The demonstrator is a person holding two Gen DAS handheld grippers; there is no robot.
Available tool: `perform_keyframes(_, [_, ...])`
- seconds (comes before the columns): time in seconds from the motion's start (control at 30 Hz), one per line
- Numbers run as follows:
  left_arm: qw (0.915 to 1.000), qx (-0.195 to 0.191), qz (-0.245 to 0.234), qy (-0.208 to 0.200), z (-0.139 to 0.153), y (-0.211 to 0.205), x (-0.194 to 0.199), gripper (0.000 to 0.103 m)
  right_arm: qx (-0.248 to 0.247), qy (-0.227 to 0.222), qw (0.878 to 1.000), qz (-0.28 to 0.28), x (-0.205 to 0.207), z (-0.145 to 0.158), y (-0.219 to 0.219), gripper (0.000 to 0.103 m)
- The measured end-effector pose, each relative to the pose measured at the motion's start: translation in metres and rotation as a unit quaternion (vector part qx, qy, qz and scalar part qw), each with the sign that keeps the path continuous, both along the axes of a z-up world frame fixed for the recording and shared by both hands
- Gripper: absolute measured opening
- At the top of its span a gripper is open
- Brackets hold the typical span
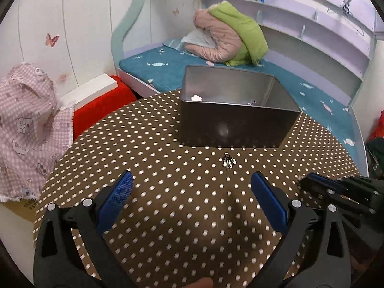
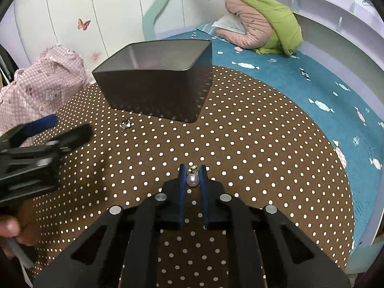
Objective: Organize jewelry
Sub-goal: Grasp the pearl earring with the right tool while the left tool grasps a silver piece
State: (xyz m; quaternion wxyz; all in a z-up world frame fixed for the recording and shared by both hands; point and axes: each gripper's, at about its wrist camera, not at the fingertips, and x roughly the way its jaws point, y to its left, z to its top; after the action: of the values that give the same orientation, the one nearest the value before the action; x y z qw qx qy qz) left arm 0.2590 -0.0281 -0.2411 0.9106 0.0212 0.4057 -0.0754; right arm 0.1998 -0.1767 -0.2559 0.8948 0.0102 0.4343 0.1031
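Pearl earring with a small gold-coloured clasp [image 2: 192, 178]: clamped between the blue-padded fingers of the right black two-finger gripper [image 2: 192, 172], narrowed onto it, low over the round table with brown, white-dotted cloth [image 2: 252, 144]. Small silver jewellery piece [image 1: 227, 162]: lying on the cloth, just in front of the near wall of the open rectangular grey metal tin [image 1: 237, 117], apart from it. Left black two-finger gripper [image 1: 192, 184]: spread wide, holding nothing, silver piece ahead of its fingertips and nearer the right-hand blue pad [image 1: 266, 192]. Tin interior: one small white item [image 1: 196, 98] at the bottom near the left corner, kind not discernible. Behind the table: teal bed sheet [image 1: 168, 72] and a pink-and-green bundle of bedding [image 1: 228, 36].
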Motion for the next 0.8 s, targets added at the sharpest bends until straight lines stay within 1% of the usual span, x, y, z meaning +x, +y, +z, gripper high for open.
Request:
perform_keyframes(0.1, [1.0000,0.002,-0.002,0.006,-0.007,-0.008,0.015,0.098,0.007,-0.001,1.000,-0.001,-0.001,0.002,-0.007,0.010])
perform_keyframes(0.23, [0.9998,0.017,-0.001,0.013,-0.015,-0.019,0.032,0.098,0.014,-0.003,1.000,0.001,0.000,0.004,-0.013,0.010])
perform_keyframes(0.4, [0.9995,0.008,-0.001,0.031,-0.024,-0.026,0.046,0.096,0.020,-0.005,1.000,0.004,0.001,0.007,-0.016,0.010])
perform_keyframes(0.43, [0.9993,0.011,-0.002,0.036,-0.026,-0.027,0.047,0.084,0.022,-0.005,1.000,0.004,0.001,0.008,-0.017,0.010])
perform_keyframes(0.47, [0.9992,0.011,-0.008,0.037,-0.028,-0.029,0.047,0.075,0.023,-0.005,1.000,0.004,0.000,0.008,-0.018,0.010])
perform_keyframes(0.57, [0.9992,0.008,-0.019,0.035,-0.029,-0.031,0.045,0.065,0.024,-0.007,1.000,0.003,0.000,0.010,-0.019,0.010])
perform_keyframes(0.6, [0.9991,0.007,-0.022,0.034,-0.029,-0.031,0.042,0.059,0.025,-0.008,1.000,0.003,-0.001,0.010,-0.019,0.010])
perform_keyframes(0.63, [0.9991,0.005,-0.025,0.033,-0.029,-0.030,0.041,0.049,0.025,-0.009,1.000,0.003,-0.002,0.011,-0.020,0.010])
perform_keyframes(0.67, [0.9991,0.002,-0.028,0.032,-0.029,-0.031,0.038,0.045,0.025,-0.010,1.000,0.004,-0.003,0.012,-0.020,0.010])
perform_keyframes(0.73, [0.9987,-0.012,-0.038,0.033,-0.028,-0.027,0.033,0.023,0.026,-0.012,1.000,0.005,-0.006,0.013,-0.021,0.010])
perform_keyframes(0.8, [0.9977,-0.031,-0.047,0.039,-0.027,-0.021,0.028,0.010,0.026,-0.014,1.000,0.004,-0.009,0.015,-0.021,0.010])
